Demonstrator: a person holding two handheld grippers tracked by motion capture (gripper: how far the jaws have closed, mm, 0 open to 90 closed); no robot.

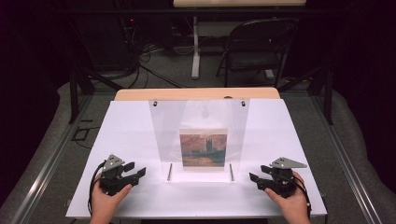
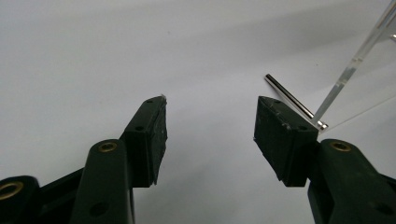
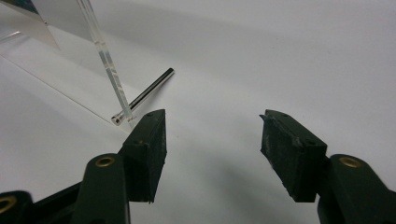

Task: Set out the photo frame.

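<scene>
- Dark room behind, with a folding chair [image 1: 261,44] and cables on the floor; up front is a white table [image 1: 126,130].
- I see a clear stand [image 1: 198,135] in the middle of the table, leaning back, with a small picture [image 1: 203,149] on it.
- Two thin metal pins [image 1: 169,171] lie flat by its front corners, long ways pointing away from me.
- My left gripper [image 1: 140,172] sits left of the stand, my right gripper [image 1: 254,178] sits right of it. Both point inward.
- Both have their jaws spread wide, holding nothing.
- Each one has a pin close by; the left pin [image 2: 294,100] is just past the left gripper's jaw tip, the right pin [image 3: 142,96] just past the right's.
- I think each hand is nearest its own pin.
</scene>
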